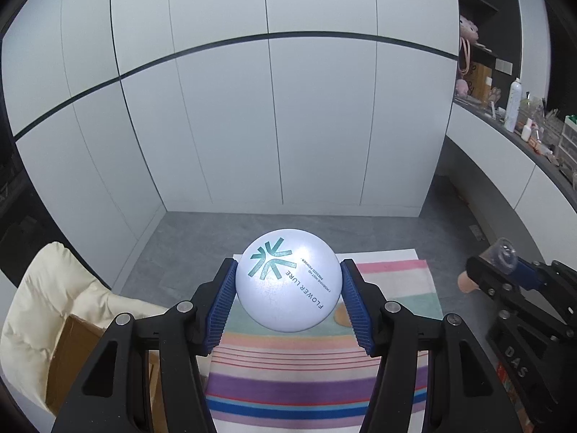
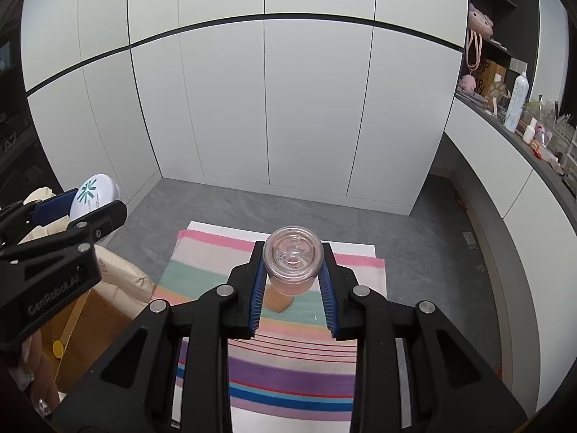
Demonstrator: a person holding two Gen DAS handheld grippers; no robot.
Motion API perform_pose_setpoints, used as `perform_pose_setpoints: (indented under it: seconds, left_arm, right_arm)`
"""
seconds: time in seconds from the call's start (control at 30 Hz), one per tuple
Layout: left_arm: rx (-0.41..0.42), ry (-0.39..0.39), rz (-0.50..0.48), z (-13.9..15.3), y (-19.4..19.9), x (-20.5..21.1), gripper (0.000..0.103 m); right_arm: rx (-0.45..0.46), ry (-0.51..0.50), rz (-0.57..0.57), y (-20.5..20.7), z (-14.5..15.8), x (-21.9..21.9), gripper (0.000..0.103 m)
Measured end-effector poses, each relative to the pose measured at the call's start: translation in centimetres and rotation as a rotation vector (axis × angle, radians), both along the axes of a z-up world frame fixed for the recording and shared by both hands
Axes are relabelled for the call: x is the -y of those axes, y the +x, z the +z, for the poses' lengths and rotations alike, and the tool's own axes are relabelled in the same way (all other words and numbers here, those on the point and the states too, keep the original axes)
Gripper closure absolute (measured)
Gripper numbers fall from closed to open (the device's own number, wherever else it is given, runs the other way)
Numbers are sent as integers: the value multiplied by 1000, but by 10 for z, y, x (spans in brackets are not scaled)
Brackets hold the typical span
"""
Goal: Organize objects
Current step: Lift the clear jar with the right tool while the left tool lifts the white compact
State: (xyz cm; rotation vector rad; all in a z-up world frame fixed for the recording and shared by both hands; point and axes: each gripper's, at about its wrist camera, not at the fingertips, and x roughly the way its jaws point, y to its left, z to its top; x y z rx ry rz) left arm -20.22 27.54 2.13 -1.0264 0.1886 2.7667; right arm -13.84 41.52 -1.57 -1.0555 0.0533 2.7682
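The round white compact (image 1: 288,285) sits between your left gripper's (image 1: 288,297) blue pads, squeezed at its edges, up in the air over the striped cloth (image 1: 317,371). Your right gripper (image 2: 293,288) is closed tight on a small pink bottle with a clear cap (image 2: 292,255). Hold both steady and level. The cardboard box (image 2: 90,324) on your left looks like a good home. Lower gently before letting go.
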Motion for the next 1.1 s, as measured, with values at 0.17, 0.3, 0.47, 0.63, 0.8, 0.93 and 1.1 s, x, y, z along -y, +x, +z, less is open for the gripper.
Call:
perform_pose_setpoints:
  seconds: [0.17, 0.3, 0.47, 0.63, 0.8, 0.93, 1.1]
  left_arm:
    - [4, -6, -12, 5, 16, -2, 45]
    - [10, 1, -5, 8, 21, 0, 45]
    - [-16, -25, 2, 5, 28, -3, 45]
    - [-30, -33, 3, 5, 41, 2, 45]
    - [-56, -32, -1, 8, 66, 12, 45]
    - [-72, -45, -34, 8, 95, 17, 45]
    - [-80, -45, -77, 2, 144, 35, 45]
  right_arm:
    - [1, -22, 2, 11, 4, 2, 74]
    - [9, -26, -7, 19, 4, 3, 74]
    - [9, -23, -15, 25, 4, 4, 74]
    - [8, -27, -23, 36, 4, 7, 74]
    - [-4, -33, -37, 57, 5, 13, 74]
    - [-8, -46, -52, 82, 5, 20, 74]
    - [-14, -30, -90, 123, -2, 32, 74]
